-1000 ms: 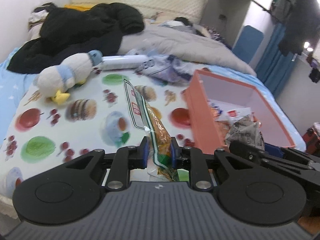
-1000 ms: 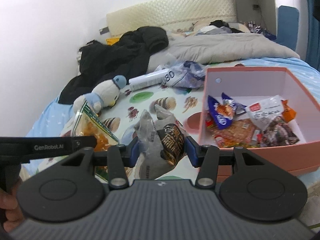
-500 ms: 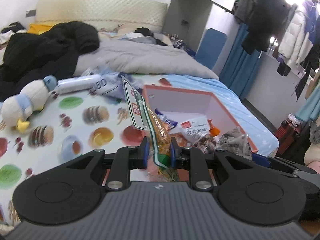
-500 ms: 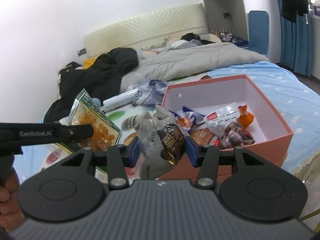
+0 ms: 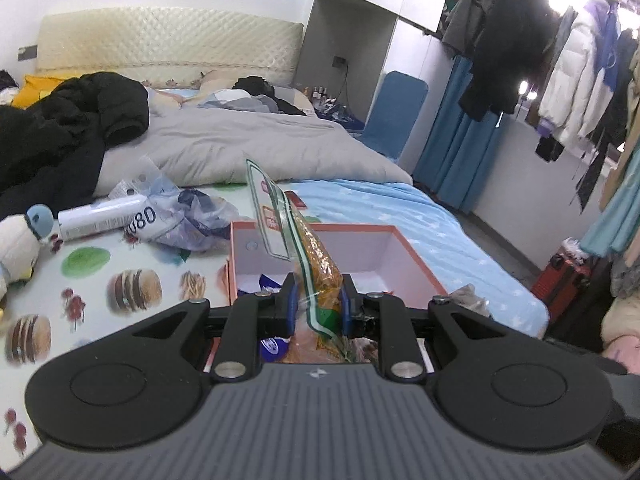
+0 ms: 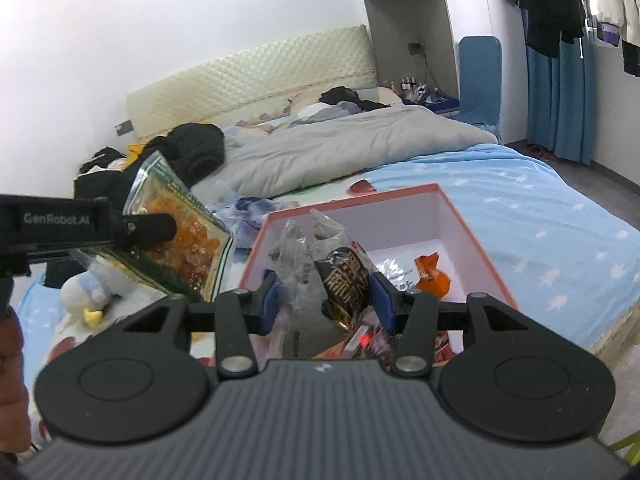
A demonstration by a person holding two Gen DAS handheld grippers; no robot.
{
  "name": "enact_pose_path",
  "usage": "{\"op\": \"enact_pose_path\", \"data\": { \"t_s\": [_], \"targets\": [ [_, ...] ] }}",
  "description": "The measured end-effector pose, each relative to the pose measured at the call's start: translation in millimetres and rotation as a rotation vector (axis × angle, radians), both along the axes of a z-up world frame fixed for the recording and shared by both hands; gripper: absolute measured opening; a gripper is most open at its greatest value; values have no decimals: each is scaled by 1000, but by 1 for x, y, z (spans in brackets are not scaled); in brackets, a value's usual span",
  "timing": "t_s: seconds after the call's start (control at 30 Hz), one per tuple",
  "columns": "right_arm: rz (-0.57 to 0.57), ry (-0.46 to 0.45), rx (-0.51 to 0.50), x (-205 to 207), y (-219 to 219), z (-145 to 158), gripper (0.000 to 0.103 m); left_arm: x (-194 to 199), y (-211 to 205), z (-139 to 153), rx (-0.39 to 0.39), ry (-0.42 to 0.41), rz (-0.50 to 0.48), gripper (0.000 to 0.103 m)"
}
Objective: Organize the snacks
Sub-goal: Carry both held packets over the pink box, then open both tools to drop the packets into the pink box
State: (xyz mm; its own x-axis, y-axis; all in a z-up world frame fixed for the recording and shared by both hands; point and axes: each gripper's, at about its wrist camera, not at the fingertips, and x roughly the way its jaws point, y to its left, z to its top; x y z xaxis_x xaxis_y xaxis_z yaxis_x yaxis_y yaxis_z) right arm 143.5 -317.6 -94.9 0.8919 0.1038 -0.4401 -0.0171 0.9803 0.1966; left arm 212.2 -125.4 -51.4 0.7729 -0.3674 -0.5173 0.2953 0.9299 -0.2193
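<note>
holding two snacks over the orange box (image 5: 416,258) on the bed, we have our left gripper (image 5: 316,306) clenched on a clear bag of orange snacks (image 5: 316,256) and our right gripper (image 6: 324,300) clamped on a crinkled dark packet (image 6: 340,272) — both packets above the box's open interior.

Both wrist views look closely down along their fingers, sharing the pink box (image 5: 416,258) (image 6: 476,236) and bed (image 5: 400,208) (image 6: 540,200).

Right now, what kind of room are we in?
Most likely a bedroom. There is a bed with a padded headboard and a rumpled grey duvet, and coats hang on a rail beside it.
</note>
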Motion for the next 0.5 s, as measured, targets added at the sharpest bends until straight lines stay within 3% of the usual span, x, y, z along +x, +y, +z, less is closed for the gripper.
{"op": "enact_pose_path", "data": {
  "t_s": [0.3,0.5],
  "targets": [
    [62,35,-21,50,-13,-8,51,61,-23,-38,59,120,-18,24],
    [53,102,-46,71,-19,-26,51,85,-15,-65,49,199,29,24]
  ]
}}
